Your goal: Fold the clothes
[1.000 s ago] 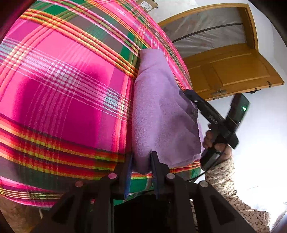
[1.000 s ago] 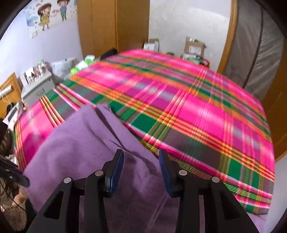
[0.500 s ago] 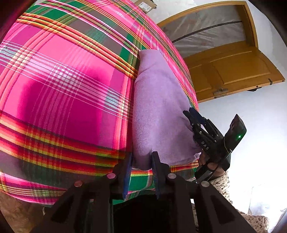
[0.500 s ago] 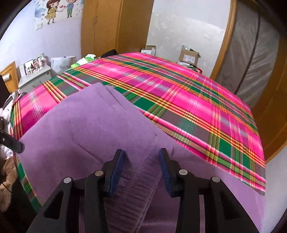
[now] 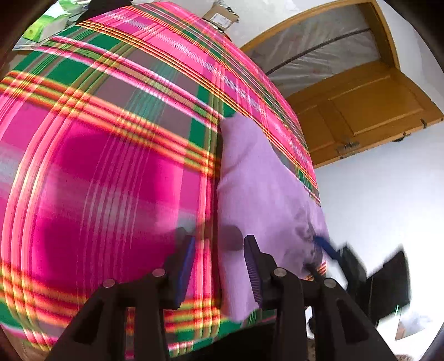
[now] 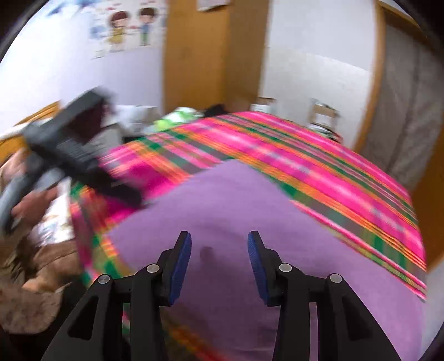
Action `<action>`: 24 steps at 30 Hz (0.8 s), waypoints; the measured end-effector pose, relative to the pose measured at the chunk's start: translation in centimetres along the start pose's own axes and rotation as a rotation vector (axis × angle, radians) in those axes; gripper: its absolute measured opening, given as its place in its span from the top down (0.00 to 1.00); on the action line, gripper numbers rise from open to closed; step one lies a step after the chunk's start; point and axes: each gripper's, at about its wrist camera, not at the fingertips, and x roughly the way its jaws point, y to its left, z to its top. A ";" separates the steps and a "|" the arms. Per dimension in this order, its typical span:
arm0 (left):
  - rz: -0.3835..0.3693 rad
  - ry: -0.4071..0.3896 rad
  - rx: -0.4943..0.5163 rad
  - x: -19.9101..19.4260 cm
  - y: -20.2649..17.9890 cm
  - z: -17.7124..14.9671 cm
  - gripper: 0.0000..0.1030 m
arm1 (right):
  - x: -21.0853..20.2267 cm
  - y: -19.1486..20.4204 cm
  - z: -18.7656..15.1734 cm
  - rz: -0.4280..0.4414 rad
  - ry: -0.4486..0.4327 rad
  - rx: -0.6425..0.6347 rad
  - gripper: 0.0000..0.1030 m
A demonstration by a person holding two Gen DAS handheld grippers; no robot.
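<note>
Left wrist view: the left gripper [image 5: 219, 266] hangs over the near edge of the bed [image 5: 111, 172], its blue-padded fingers [image 5: 184, 272] spread apart with nothing between them. The purple garment [image 5: 258, 191] lies folded flat on the plaid bedspread along the bed's right side, its near corner passing under the inner finger. The right gripper [image 5: 330, 252] shows blurred at the garment's right edge, just beside the cloth; contact cannot be judged. Behind the bed stand a wooden door [image 5: 366, 111], a plastic-covered opening [image 5: 319, 44] and a cardboard box [image 5: 222, 18].

Right wrist view: the right gripper [image 6: 219, 261] is poised above the purple garment [image 6: 249, 211], fingers [image 6: 256, 263] parted and empty. The garment covers the near corner of the bed [image 6: 319, 166]. The left gripper [image 6: 77, 155], motion-blurred, crosses the frame at left above the bed's edge, held by the person's hand [image 6: 30, 202]. A wardrobe [image 6: 199, 52], a cartoon poster [image 6: 127, 25] and green packets [image 6: 180, 115] stand beyond the bed.
</note>
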 end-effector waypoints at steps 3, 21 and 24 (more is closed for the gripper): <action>0.000 0.019 0.020 0.8 -0.4 1.3 0.64 | 0.5 2.9 -0.6 0.024 -0.004 -0.066 0.45; -0.006 0.112 0.085 3.4 -1.6 3.2 0.64 | 4.6 8.8 -0.4 0.015 0.029 0.015 0.39; -0.006 0.125 0.091 3.8 -1.8 3.4 0.64 | 5.5 8.7 -0.6 -0.050 0.052 0.057 0.39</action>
